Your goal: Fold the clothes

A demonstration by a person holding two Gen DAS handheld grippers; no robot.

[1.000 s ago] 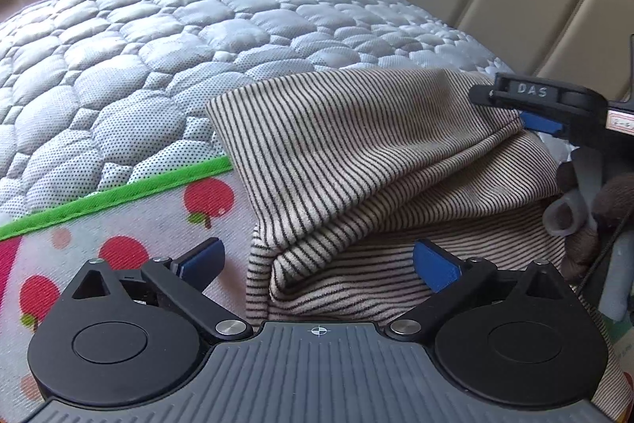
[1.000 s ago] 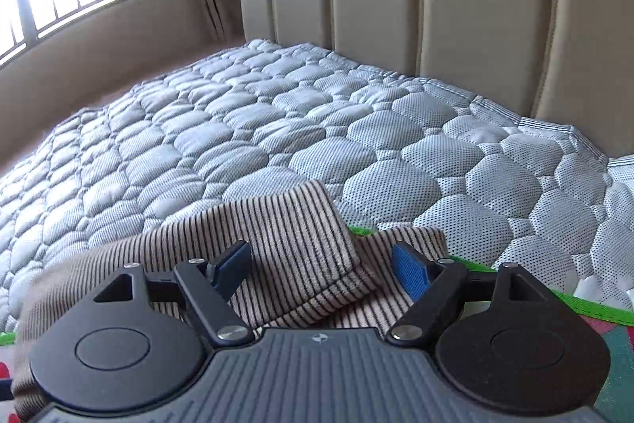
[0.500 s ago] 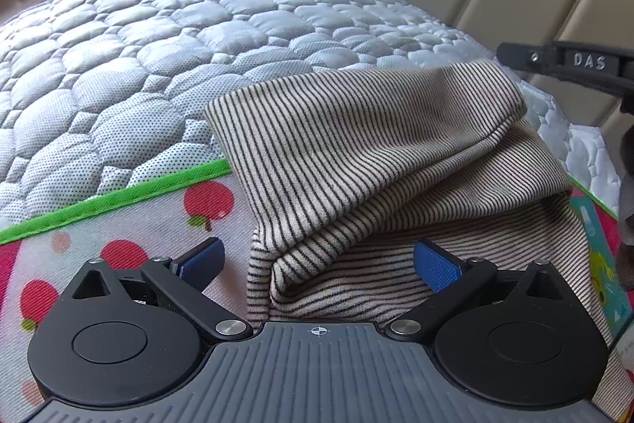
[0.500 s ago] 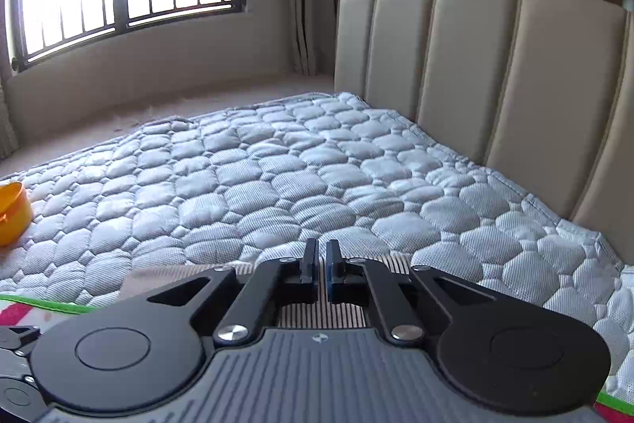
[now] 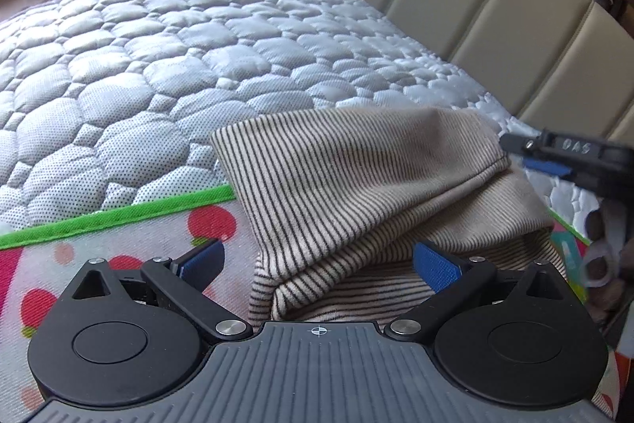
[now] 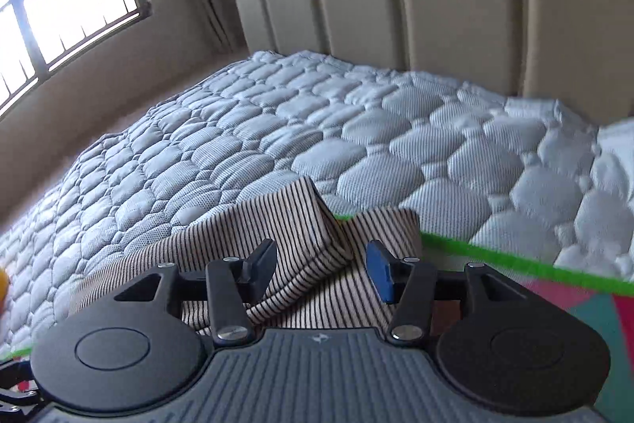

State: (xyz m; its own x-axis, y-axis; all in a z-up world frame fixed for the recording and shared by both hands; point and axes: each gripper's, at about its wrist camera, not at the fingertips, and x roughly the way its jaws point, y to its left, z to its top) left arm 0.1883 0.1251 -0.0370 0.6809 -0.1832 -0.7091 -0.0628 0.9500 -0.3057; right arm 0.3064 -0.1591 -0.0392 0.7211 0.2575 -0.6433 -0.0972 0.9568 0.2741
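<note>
The striped shirt lies folded on the bed, partly over a fruit-print mat. The left gripper is spread wide, nothing pinched; the shirt's near fold sits between and ahead of its fingers. The right gripper is opening, a folded corner of shirt lying loose between its pads. A headboard stands beyond.

Raised lettering: "DAS", blurred, on the black finger of the right gripper, right edge of the left wrist view.
Other readable text: none.
</note>
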